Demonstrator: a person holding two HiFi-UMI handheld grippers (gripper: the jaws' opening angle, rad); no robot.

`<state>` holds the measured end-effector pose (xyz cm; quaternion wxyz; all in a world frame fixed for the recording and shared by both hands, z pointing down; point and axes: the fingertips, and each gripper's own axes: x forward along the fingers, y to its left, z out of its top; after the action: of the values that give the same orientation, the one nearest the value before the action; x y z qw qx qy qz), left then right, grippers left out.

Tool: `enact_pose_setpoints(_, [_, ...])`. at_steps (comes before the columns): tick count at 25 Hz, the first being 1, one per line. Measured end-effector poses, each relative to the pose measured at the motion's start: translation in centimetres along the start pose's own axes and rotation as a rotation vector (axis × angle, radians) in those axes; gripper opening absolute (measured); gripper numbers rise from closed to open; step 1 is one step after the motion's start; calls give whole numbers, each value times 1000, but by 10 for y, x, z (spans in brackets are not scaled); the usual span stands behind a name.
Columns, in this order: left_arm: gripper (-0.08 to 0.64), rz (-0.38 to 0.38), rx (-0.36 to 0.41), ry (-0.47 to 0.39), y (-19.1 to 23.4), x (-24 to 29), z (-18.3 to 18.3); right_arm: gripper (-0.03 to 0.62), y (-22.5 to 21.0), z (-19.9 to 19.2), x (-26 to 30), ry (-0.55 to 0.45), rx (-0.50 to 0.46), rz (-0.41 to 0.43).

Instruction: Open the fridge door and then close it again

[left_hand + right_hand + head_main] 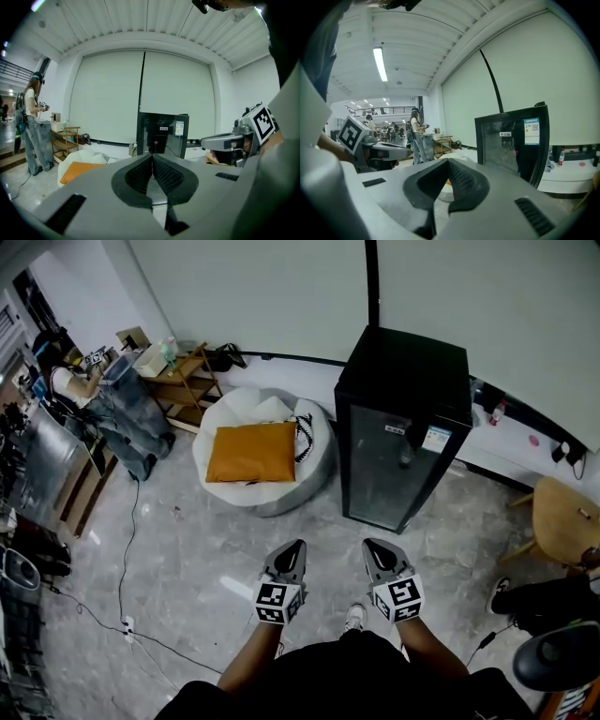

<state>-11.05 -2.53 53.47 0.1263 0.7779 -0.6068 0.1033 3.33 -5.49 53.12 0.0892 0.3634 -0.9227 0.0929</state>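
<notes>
A black fridge point(403, 427) with a glass door stands shut against the back wall, just ahead of me. It also shows in the left gripper view point(161, 136) and in the right gripper view point(513, 140). My left gripper point(292, 549) and right gripper point(372, 547) hang side by side over the floor, short of the fridge front and touching nothing. The left gripper point(152, 157) has its jaws closed together with nothing between them. In its own view the right gripper point(447, 161) is likewise shut and empty.
A white beanbag point(272, 493) with an orange cushion point(251, 451) lies left of the fridge. A wooden shelf point(183, 381) and a standing person point(122, 418) are at far left. A cable point(127, 549) crosses the floor. A round wooden table point(567, 517) stands at right.
</notes>
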Motion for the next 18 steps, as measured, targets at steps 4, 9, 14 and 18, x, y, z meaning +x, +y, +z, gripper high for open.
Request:
enact_pose_setpoints(4, [25, -14, 5, -1, -3, 18, 5, 18, -9, -6, 5, 22, -4, 21])
enact_pose_setpoints(9, [25, -7, 28, -5, 10, 34, 17, 18, -19, -7, 10, 36, 3, 16])
enact_pose_setpoints(14, [25, -32, 31, 19, 15, 56, 20, 18, -31, -7, 18, 37, 22, -2])
enact_pose_setpoints(18, [25, -66, 40, -14, 18, 77, 35, 18, -36, -4, 28, 28, 23, -21])
